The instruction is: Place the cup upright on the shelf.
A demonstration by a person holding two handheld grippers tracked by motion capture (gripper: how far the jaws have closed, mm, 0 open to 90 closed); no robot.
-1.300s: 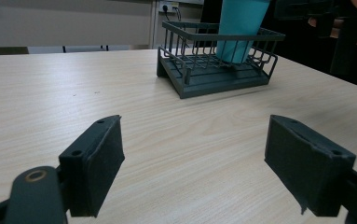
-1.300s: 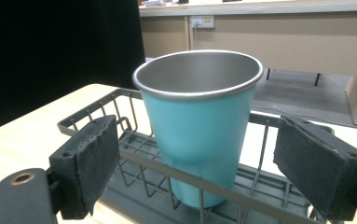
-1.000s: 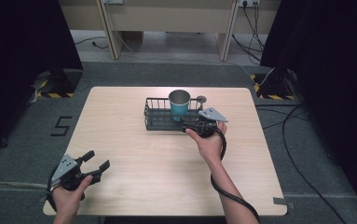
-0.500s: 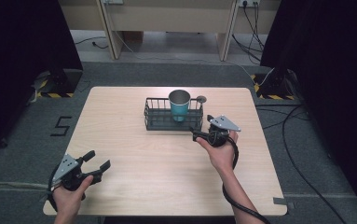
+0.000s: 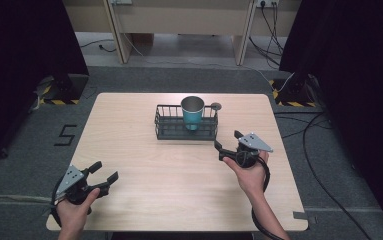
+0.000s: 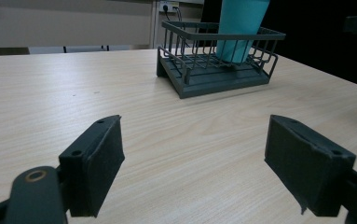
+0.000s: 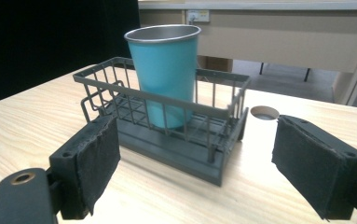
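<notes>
A teal metal cup [image 5: 192, 112] [image 7: 165, 74] [image 6: 239, 23] stands upright in the right half of a dark wire rack [image 5: 165, 123] [image 7: 199, 154] [image 6: 199, 79] at the table's far middle. My right gripper [image 5: 227, 145] [image 7: 195, 172] is open and empty, a short way to the right and in front of the rack, its jaws facing it. Near the front left corner my left gripper [image 5: 104, 172] [image 6: 192, 172] rests low over the wood, open with nothing between its jaws.
The light wooden table [image 5: 144, 195] has a round cable hole [image 5: 215, 106] [image 7: 264, 112] just behind the rack's right end. Cables [image 5: 324, 130] trail on the floor to the right. Dark curtains stand at both sides.
My right gripper has drawn back from the rack toward the front right, away from the cup, and now stands apart from it. The left gripper has stayed put.
</notes>
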